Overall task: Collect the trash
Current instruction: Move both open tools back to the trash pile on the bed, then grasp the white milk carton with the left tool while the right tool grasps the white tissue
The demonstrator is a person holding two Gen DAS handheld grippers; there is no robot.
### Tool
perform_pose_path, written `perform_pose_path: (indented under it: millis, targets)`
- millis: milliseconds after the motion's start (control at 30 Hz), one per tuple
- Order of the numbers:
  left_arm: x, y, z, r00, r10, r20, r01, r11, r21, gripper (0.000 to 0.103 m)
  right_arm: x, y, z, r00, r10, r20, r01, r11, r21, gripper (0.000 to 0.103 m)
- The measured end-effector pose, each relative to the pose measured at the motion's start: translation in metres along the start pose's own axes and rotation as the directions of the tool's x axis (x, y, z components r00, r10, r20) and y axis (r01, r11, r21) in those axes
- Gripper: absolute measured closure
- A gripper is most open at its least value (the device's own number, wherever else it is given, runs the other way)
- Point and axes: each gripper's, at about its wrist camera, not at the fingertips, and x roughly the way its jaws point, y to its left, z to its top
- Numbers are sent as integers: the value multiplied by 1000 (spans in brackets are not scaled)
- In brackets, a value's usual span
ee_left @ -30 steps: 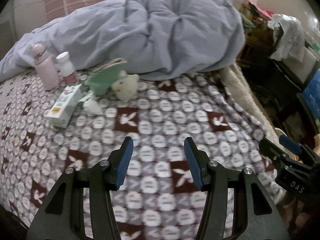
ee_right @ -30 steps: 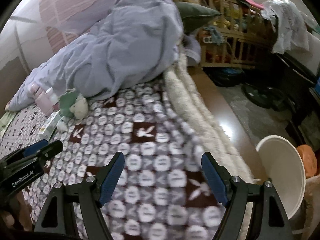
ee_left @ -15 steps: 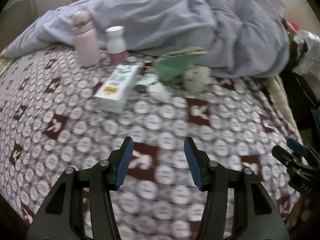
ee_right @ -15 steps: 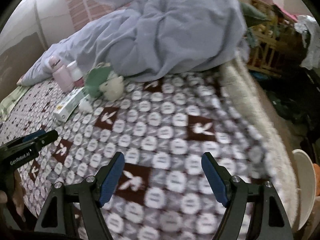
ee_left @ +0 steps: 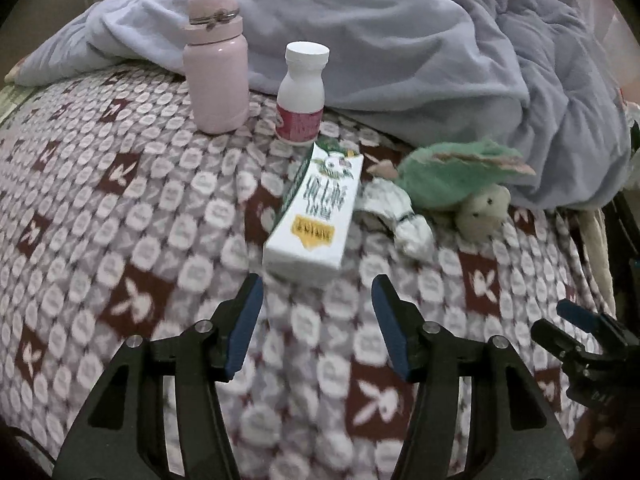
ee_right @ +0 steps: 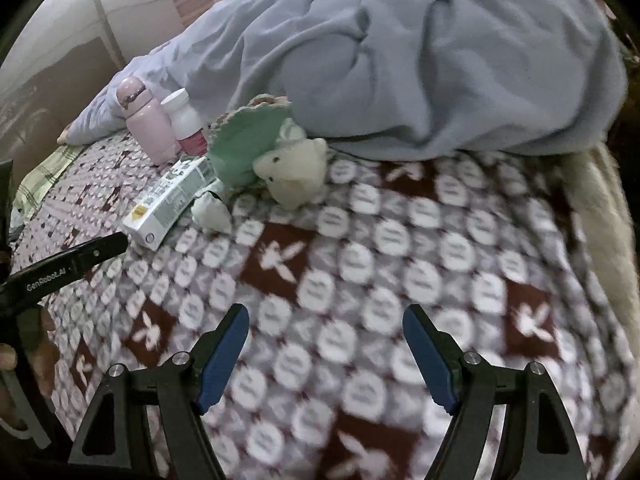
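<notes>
A white and green carton lies flat on the patterned bed blanket, just ahead of my left gripper, which is open and empty. A crumpled white tissue lies to the carton's right. The right wrist view shows the carton and the tissue at the left. My right gripper is open and empty over bare blanket, well short of them. Its tip shows at the lower right of the left wrist view.
A pink flask and a white pill bottle stand behind the carton. A green and cream plush toy lies to the right. A rumpled grey duvet covers the far bed. The bed's fleecy edge runs at the right.
Both grippers have moved forward and left across the bed toward the carton and tissue, which now look larger and closer. Both stay open.
</notes>
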Motion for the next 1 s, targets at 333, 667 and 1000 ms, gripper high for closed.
perform_pose_path:
  millis: [333,667,1000]
  targets:
    - [43,-10,29,997,69,-23,-67,996,60,47,24,21,28,999,45,8,-44,999,-22,26]
    - [33,10,41,999,-48,1,48,999,-8,47,33,28,37,998,62,5,-62,998,-29,26]
    - [65,-2,68,998,-52,-34,53,998,29,34,34,29,37,996,84,5,-84,996,-16,26]
